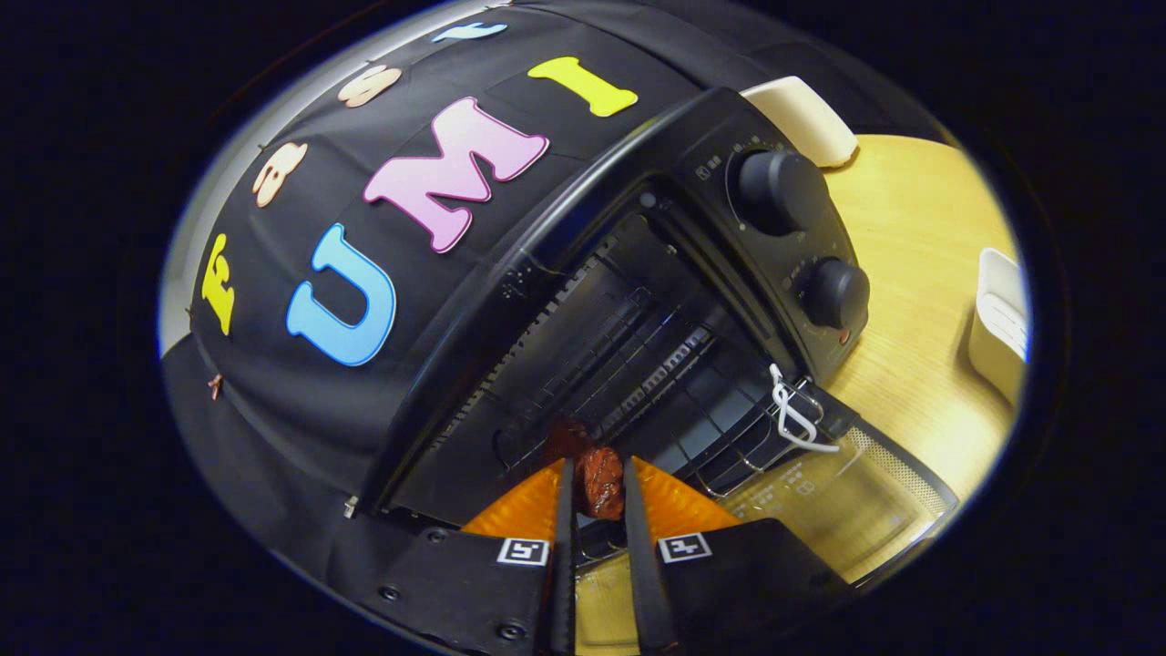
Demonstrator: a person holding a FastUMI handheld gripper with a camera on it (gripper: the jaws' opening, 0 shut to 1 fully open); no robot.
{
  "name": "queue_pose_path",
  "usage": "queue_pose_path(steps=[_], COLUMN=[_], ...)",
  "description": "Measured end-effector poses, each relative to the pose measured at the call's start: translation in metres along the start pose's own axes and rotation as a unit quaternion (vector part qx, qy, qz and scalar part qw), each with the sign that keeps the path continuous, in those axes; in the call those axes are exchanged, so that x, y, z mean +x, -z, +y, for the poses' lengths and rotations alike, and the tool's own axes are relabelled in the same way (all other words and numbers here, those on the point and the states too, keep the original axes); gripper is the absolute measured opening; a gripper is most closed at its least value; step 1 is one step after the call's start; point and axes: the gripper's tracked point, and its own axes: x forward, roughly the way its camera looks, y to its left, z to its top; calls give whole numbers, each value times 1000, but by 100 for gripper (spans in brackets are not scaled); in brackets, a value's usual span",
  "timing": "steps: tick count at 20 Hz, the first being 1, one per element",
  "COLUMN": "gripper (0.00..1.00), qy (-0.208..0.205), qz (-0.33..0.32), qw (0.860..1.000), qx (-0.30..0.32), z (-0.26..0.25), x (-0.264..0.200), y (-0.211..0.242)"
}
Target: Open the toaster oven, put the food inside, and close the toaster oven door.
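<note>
With the toaster oven (pixel 638 301) door (pixel 838 497) lowered at lower right, the gripper (pixel 597 478) is seen tilted, jaws nearly closed, clamping the food (pixel 598 478) at the oven mouth.

The black toaster oven (pixel 638 301) sits on the wooden bench (pixel 911 273), tilted in this view. Its glass door (pixel 847 501) is dropped flat open, wire rack (pixel 638 364) showing inside and two round knobs (pixel 779 191) on its front panel. A dark reddish-brown chunk of food (pixel 597 478) is pinched between the tool's (pixel 597 487) fingers, right at the oven's mouth.

Black toaster oven (pixel 565 301), reddish-brown charred food (pixel 597 478), pale wood-grain table (pixel 911 273).
</note>
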Motion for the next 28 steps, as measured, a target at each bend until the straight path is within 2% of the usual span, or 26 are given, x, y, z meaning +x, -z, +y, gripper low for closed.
queue_pose_path(steps=[1, 2, 4, 6, 10, 13, 18, 23, 25, 28], gripper=[40, 45, 71, 98, 98, 98, 98, 98, 98, 99], qy=[-3, -12, -24, -14, -9, 8, 39, 64, 90, 99], qz=[7, 14, 26, 30, 47, 69, 86, 121, 140, 157], qw=[1000, 999, 997, 992, 984, 968, 946, 930, 918, 912], qx=[-16, -31, -68, -121, -174, -240, -309, -342, -360, -366], z=[2, 8, 16, 13, 8, -3, -14, -34, -50, -60], x=[-3, -7, -15, -23, -37, -55, -92, -128, -140, -154], y=[2, 7, 14, 14, 12, 13, 9, 21, 27, 43])
